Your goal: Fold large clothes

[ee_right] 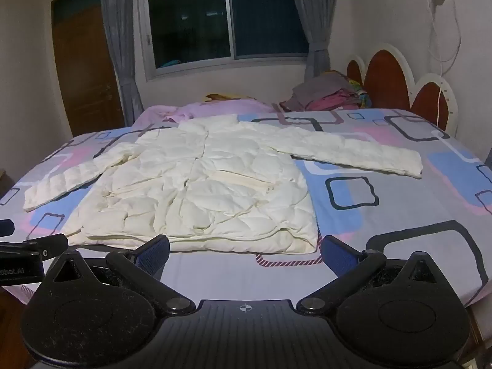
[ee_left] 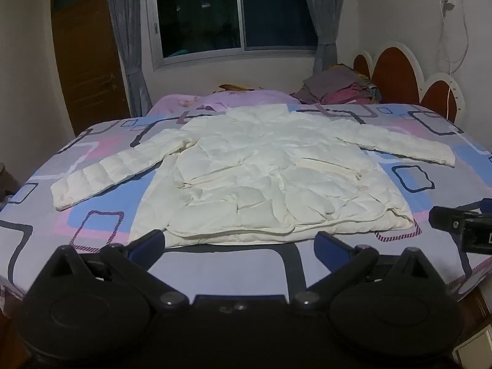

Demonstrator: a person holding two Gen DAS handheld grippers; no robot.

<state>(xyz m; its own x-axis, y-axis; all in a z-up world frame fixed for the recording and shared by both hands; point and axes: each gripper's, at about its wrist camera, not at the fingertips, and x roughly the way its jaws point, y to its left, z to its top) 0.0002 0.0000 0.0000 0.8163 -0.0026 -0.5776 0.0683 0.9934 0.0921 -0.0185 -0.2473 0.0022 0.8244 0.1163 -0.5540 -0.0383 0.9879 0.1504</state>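
— Dim indoor light, bluish cast; the window (ee_left: 236, 15) is black with night, a lamp's reflection glaring at its top edge.

— Fisheye bends the bed (ee_right: 399, 215) and walls; corners go dark. The jacket (ee_right: 196, 184) is sharp and pale, with soft shadows in its quilting.

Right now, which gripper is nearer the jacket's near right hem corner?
Right. The right gripper sits just short of the jacket at that corner; the left gripper faces the hem's middle.
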